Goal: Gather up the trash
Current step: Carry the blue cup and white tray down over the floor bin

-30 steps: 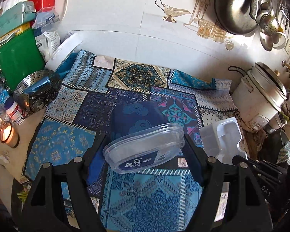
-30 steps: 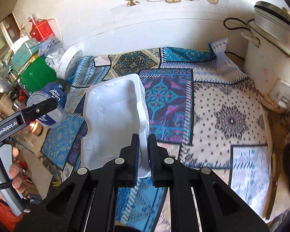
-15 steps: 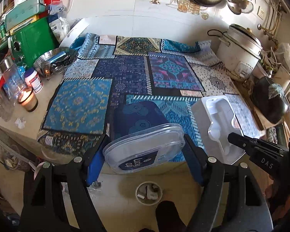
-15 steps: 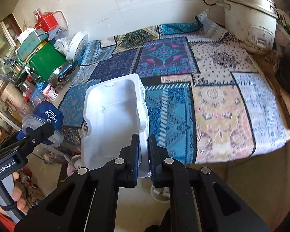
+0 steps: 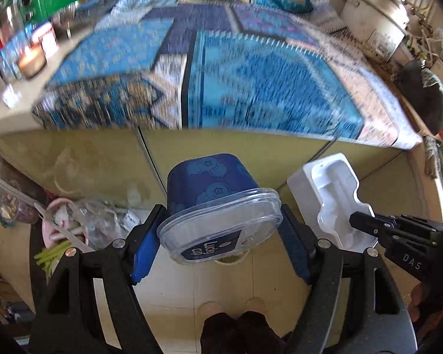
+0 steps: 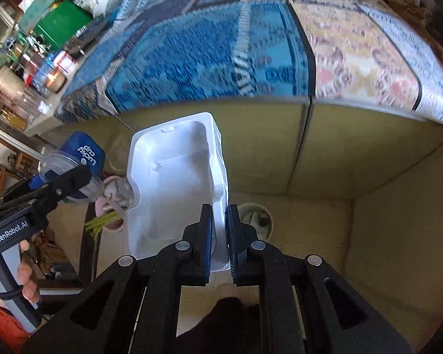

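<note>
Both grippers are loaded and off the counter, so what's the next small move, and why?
Probably swing the left gripper, clamped on the blue plastic cup with a clear lid, left and down over the pink bin holding crumpled plastic and green scraps. That bin lies lower left of the cup, while the right gripper pinches the white moulded plastic tray farther away.

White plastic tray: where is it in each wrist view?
Left wrist: white plastic tray at right of centre, pinched by the right claw.
Right wrist: centre, running up from the claw's tips.
Shared landmark: blue lidded cup, centre in the left view, at left in the right view.
</note>
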